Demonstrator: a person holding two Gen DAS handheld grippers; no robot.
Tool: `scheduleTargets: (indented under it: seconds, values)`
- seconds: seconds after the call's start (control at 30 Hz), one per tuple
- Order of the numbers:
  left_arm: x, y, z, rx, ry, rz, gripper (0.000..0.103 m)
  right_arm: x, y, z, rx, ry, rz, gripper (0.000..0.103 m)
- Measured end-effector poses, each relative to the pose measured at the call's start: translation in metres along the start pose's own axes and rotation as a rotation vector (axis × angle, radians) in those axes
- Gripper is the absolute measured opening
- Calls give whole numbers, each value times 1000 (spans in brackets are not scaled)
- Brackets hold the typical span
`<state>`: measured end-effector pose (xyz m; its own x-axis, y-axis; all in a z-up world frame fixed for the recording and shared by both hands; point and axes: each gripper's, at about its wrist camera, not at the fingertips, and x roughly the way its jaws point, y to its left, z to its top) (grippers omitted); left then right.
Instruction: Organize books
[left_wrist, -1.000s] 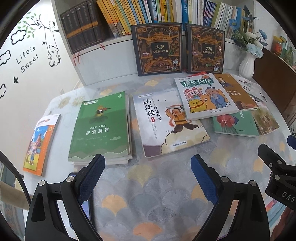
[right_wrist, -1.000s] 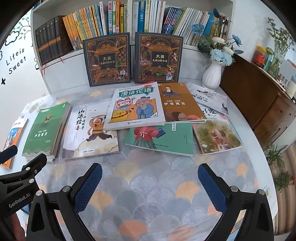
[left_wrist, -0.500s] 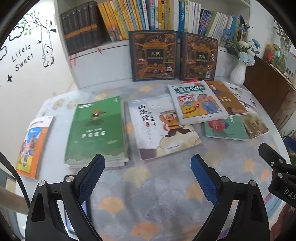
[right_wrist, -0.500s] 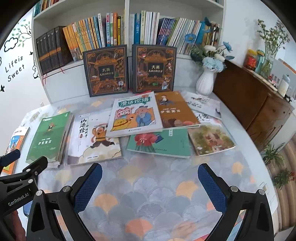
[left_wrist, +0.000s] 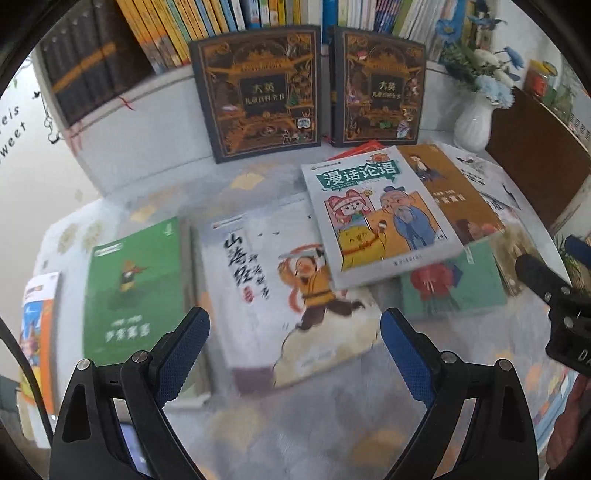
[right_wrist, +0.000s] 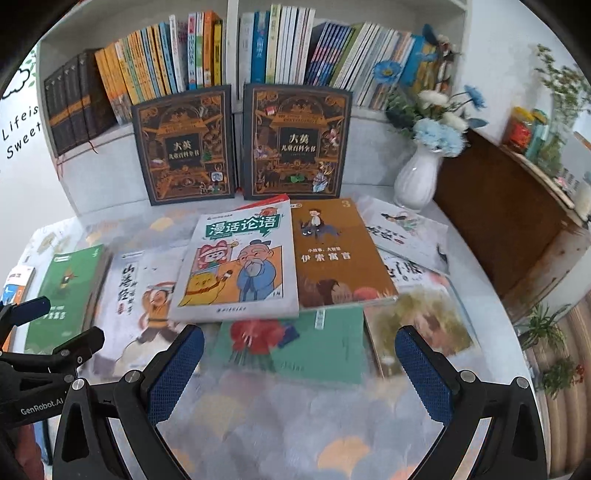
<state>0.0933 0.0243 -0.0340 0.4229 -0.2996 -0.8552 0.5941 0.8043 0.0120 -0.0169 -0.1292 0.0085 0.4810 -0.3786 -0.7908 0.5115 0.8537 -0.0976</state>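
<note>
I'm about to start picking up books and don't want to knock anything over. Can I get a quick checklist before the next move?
1. Left gripper open, empty: ok.
2. Right gripper open, empty: ok.
3. Cartoon book on top of the pile, free to lift: ok.
4. Vase away from both grippers: ok.
5. Two dark books standing steady: cannot tell.
6. Free shelf slot: cannot tell.

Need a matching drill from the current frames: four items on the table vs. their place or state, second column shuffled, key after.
Items:
1. green book
2. cartoon-cover book
3. white vase
4. two dark ornate books

Place or state:
A. upright against the shelf
B. lying on other books
C. holding blue and white flowers
D. flat, left of the white warrior-cover book

Pairs: 1-D, 2-B, 3-C, 4-A
</note>
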Motion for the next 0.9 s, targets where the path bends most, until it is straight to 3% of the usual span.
scheduleTargets:
  seconds: [0.1, 0.23, 0.37, 0.53, 0.8, 0.87, 0.9]
  values:
    - [33, -4, 14, -25, 44, -20, 89, 34, -7, 9, 7, 48, 34, 102]
    - [68, -16, 25, -13, 96, -13, 75, 78, -14, 17, 27, 119, 87, 87]
    - [93, -18, 35, -30, 129, -20, 61, 111, -17, 28, 39, 157, 113, 81]
    - [116, -15, 45, -64, 160, -38, 59, 144, -12, 38, 26, 189, 128, 62]
    - [127, -24, 47, -61, 172, -128, 58, 166, 1, 41, 10, 225, 183, 58]
    - [126, -27, 45, -57, 181, -192, 50, 165, 8, 42, -14, 229, 203, 57]
    - [122, -30, 42, -42, 171, -175, 50, 164, 11, 41, -25, 233, 195, 55]
